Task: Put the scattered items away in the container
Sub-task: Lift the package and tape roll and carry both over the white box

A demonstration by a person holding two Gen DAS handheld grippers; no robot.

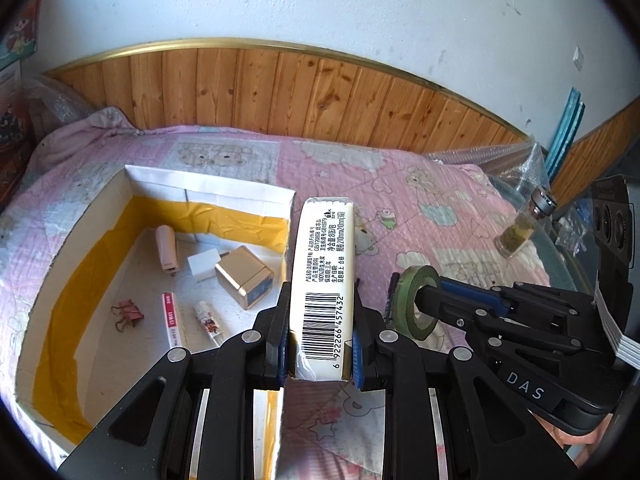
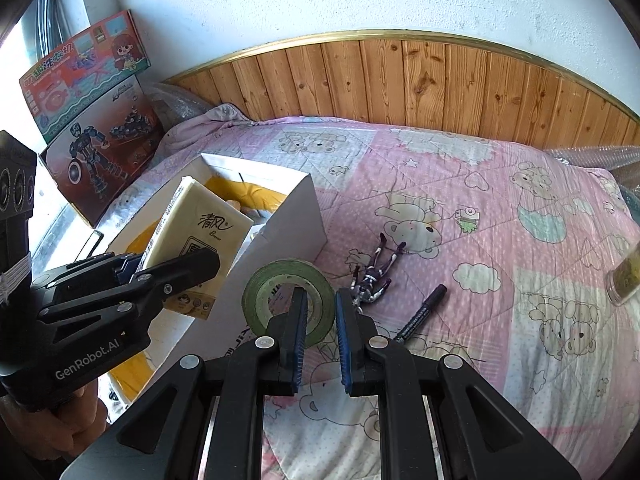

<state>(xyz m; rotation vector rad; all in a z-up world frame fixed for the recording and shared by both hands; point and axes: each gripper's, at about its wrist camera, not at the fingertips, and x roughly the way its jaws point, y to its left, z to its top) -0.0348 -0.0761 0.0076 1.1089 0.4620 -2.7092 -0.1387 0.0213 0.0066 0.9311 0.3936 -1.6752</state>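
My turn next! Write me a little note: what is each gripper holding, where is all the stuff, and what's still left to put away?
Left gripper: shut on the cream tissue pack, beside the white cardboard box.
Right gripper: shut on the rim of the green tape roll.
Done: gold tin, pink clip and other small items lie in the box.
Left: both held items, purple toy figure, black marker pen, glass jar on the pink quilt.

Before me, a white wall (image 1: 360, 0) rises above wood panelling (image 2: 440, 84) behind the pink quilted bed (image 2: 500, 240), daylit.
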